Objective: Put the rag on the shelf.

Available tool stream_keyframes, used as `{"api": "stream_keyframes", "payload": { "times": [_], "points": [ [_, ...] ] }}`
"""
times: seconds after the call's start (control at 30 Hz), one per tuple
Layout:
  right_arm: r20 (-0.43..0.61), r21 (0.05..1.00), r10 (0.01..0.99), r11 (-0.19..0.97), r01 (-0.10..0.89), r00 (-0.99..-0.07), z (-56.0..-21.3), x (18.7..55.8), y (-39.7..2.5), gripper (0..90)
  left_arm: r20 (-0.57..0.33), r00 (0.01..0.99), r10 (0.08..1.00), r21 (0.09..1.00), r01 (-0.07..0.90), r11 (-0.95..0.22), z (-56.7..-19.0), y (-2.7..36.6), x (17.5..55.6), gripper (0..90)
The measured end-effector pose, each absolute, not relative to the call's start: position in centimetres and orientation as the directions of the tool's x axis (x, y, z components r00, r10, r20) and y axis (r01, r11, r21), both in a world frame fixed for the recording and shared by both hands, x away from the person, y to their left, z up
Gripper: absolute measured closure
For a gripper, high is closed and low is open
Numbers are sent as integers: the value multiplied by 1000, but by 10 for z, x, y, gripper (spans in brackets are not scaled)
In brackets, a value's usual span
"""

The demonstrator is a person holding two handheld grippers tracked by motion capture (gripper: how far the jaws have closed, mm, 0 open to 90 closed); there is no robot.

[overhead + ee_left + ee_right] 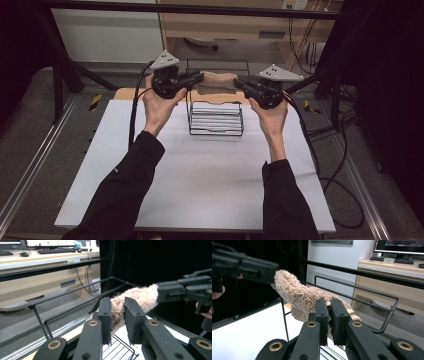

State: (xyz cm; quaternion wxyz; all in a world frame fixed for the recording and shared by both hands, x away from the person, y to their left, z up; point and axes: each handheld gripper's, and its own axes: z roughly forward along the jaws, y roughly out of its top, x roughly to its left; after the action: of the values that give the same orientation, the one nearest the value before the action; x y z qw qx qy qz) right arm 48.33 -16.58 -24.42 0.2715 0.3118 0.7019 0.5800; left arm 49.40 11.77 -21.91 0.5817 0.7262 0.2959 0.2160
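Observation:
A fluffy beige cloth (217, 81) hangs stretched between my two grippers, above the back of a black wire rack (216, 119). My left gripper (200, 77) is shut on the cloth's left end; in the left gripper view the cloth (136, 298) runs from my jaws to the other gripper. My right gripper (236, 82) is shut on the right end. In the right gripper view the cloth (299, 298) sags from my closed jaws toward the left gripper (272, 270).
The wire rack stands at the back middle of a white table (200, 185), with tall wire bars (218, 61) rising behind it. Black frame posts (60, 75) flank the table. A desk with a keyboard (56, 251) lies beyond.

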Motion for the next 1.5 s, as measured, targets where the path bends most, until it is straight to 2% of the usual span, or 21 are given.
{"api": "stream_keyframes", "payload": {
  "times": [0.2,0.43,0.73,1.0,1.1,1.17,1.37,1.5],
  "points": [
    [-17,982,750,138,132,-661,-248,483,-166,851,-82,723,686,973,206,-101,-210,116,499,804],
    [-29,980,746,152,128,-665,-249,483,-166,847,-101,752,651,950,268,-162,-217,114,499,891],
    [-23,975,736,165,147,-676,-253,482,-166,798,-81,768,635,927,292,-236,-233,112,496,896],
    [-33,971,719,187,148,-694,-251,478,-169,686,-74,763,642,913,311,-265,-244,109,501,897],
    [-24,976,717,169,139,-697,-249,476,-171,670,-59,761,647,910,308,-279,-247,108,502,898],
    [-17,978,714,157,137,-700,-248,476,-172,688,-56,759,649,909,308,-282,-249,107,502,897],
    [0,967,702,182,180,-712,-254,480,-164,857,-42,756,653,908,301,-290,-256,107,503,897],
    [-7,950,733,218,225,-681,-262,487,-158,884,-33,750,660,909,297,-292,-261,107,505,897]
  ]
}}
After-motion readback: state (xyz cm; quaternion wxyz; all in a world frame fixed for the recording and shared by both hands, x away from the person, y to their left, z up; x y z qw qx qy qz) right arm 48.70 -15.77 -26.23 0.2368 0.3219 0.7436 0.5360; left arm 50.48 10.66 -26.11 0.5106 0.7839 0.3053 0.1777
